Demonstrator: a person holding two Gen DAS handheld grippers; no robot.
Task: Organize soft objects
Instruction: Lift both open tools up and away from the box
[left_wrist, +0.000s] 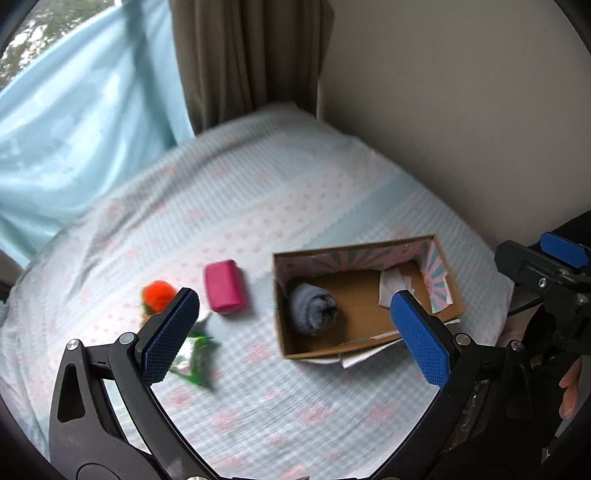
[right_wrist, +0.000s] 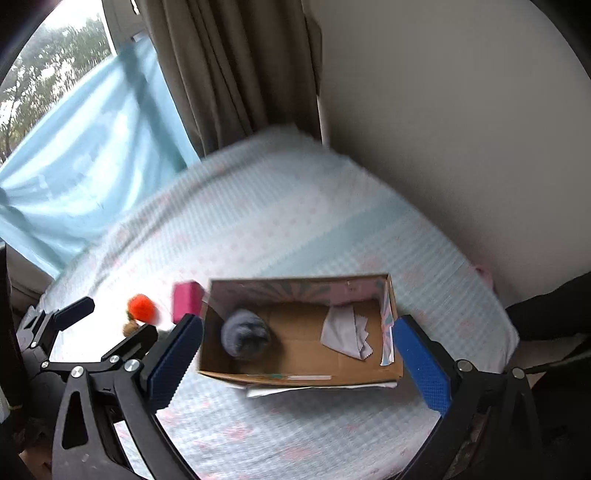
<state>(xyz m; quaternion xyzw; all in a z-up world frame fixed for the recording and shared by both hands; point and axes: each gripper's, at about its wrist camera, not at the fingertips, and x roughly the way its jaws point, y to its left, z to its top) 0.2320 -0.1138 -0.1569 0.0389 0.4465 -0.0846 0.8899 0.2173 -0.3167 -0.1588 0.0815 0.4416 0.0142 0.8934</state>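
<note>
Both my left gripper (left_wrist: 295, 328) and right gripper (right_wrist: 297, 356) hang spread, empty. Grey roll (left_wrist: 313, 308) and cloth (right_wrist: 345, 332) lie in the box (right_wrist: 299, 377); pink block (left_wrist: 224, 286) and orange pompom (left_wrist: 158, 290) lie left, awaiting collection.

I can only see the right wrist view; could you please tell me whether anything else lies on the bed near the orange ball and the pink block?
Observer: Yes, a crinkled green-and-white packet lies on the sheet, nearer than the orange ball.
Operator: Thank you. Does the pink block touch the box?
Observer: No, the pink block lies apart from the cardboard box, with a strip of sheet showing between them.
</note>
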